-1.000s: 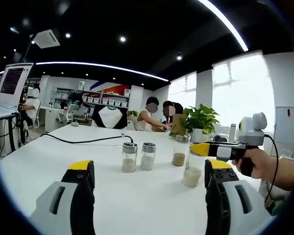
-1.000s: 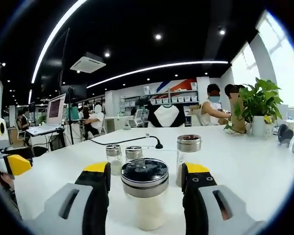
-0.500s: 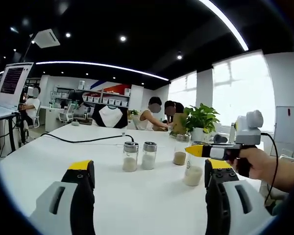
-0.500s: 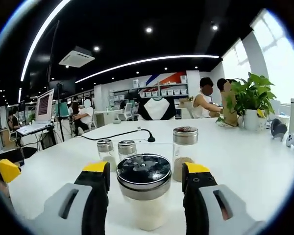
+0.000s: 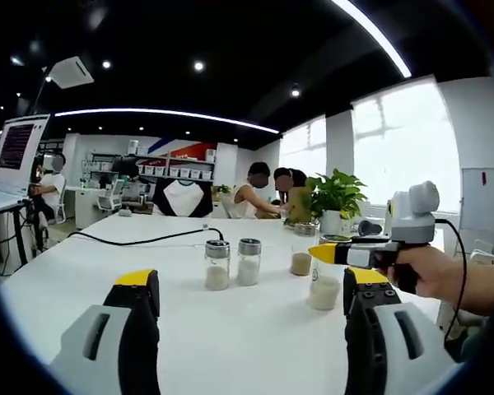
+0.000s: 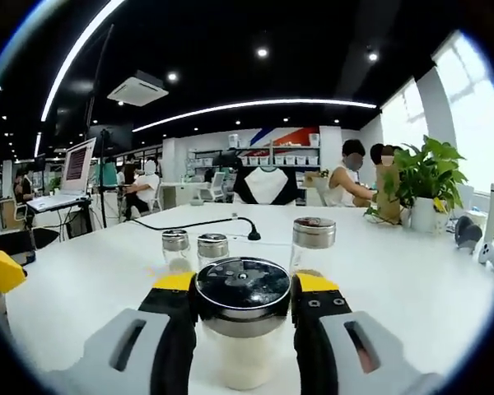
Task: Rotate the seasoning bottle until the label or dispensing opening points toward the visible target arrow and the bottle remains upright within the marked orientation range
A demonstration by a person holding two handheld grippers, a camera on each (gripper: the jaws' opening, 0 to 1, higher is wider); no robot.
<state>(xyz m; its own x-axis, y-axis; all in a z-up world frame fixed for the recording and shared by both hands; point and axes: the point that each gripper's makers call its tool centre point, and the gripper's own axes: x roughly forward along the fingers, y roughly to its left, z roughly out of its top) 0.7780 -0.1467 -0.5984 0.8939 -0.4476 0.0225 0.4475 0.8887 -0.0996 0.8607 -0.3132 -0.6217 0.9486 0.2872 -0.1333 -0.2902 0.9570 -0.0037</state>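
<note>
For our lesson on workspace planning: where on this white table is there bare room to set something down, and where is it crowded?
Bare tabletop lies between the left hand-held gripper and the black cable, left of the two small shakers. It is crowded on the right, where the right hand-held gripper closes on the seasoning bottle beside a taller jar.

on the table [image 5: 230,329], nearest jar [image 6: 241,329] sits btwn my right gripper [image 6: 241,306] jaws, both touching its lid. behind it a taller jar [image 6: 313,247], a bit to the right; two small shakers [image 6: 194,249] side by side behind-left, cable [image 6: 202,224] further back. in left gripper view my left gripper [image 5: 251,296] is well in front of the shakers, right gripper w/ jar off to its right. plant [image 6: 424,177] far right.
</note>
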